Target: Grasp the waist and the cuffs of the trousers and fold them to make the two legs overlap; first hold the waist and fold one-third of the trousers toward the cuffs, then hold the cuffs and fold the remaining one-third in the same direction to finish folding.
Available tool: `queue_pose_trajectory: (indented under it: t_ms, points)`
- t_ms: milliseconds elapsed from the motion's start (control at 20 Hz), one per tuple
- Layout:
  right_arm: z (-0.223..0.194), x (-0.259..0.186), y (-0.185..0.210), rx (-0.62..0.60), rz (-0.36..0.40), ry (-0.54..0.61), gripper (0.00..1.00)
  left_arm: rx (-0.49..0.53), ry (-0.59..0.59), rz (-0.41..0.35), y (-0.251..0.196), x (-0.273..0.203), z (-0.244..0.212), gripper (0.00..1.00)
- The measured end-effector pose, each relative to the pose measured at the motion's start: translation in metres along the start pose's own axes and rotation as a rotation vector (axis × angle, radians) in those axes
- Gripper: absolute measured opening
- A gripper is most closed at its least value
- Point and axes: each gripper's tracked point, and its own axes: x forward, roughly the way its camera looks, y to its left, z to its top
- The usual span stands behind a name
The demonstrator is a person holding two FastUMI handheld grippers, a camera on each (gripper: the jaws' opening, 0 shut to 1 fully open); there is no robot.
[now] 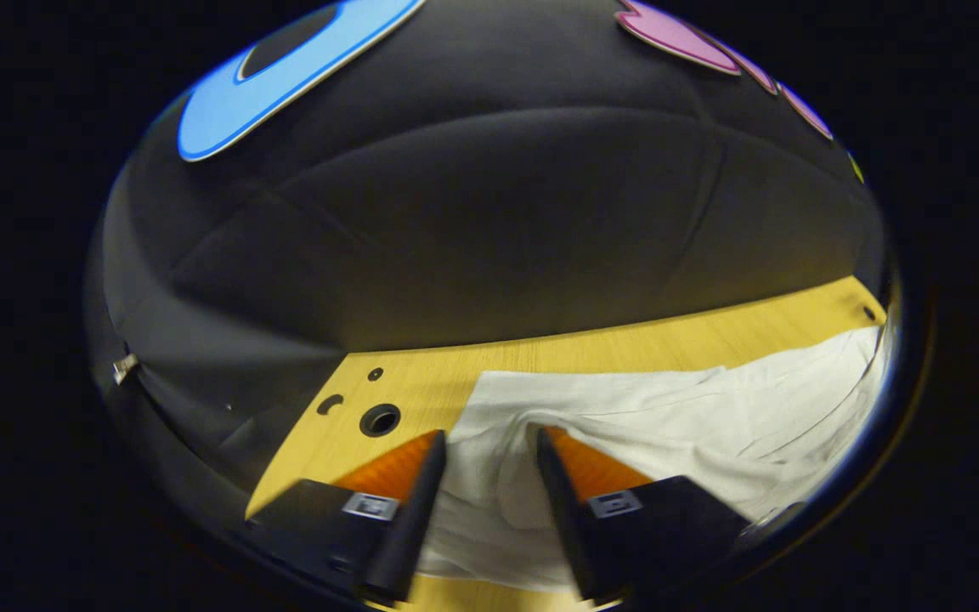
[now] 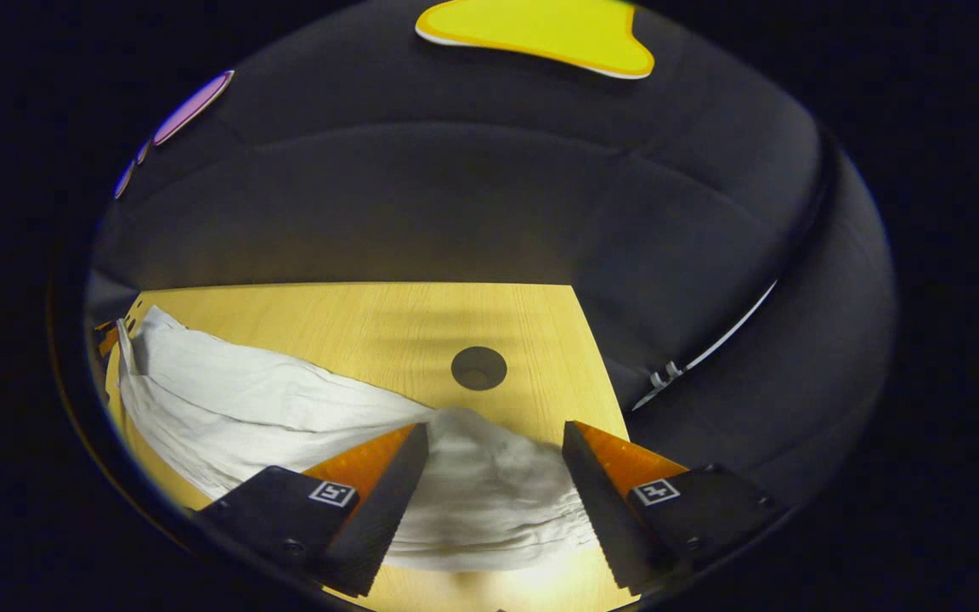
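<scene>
Trousers (image 2: 285, 399) lie flat on the counter (image 2: 353, 323) — both grippers (image 1: 485, 442) (image 2: 494, 442) gape apart; pinch waist and cuffs squarely, both layers.

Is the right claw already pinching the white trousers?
No. In the right gripper view, the right claw is open, its fingers spread to either side of the gathered end of the white trousers on the wooden table.
</scene>
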Motion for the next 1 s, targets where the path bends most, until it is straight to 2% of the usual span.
queue_pose_trajectory:
  t_ms: [100,250,400,600,850,1000]
  points:
    - [0.0,-0.013,-0.01,0.07,-0.013,-0.046,0.98,-0.01,-0.02,-0.002,0.004,-0.019,0.007,0.99]
    - [-0.007,-0.033,-0.035,0.137,-0.081,-0.089,0.98,0.007,-0.053,0.02,0.006,-0.058,0.011,0.97]
    - [-0.029,-0.038,-0.048,0.266,-0.083,-0.066,0.99,-0.037,-0.05,0.044,0.003,-0.101,0.008,0.97]
    - [-0.056,-0.038,-0.08,0.379,-0.159,-0.052,1.0,-0.114,-0.082,0.0,-0.02,-0.151,0.016,0.97]
    - [-0.085,-0.024,-0.094,0.431,-0.162,-0.018,0.99,-0.136,-0.087,-0.023,-0.039,-0.197,0.025,0.97]
    - [-0.096,-0.015,-0.094,0.429,-0.153,-0.003,0.99,-0.11,-0.096,-0.032,-0.053,-0.223,0.031,0.97]
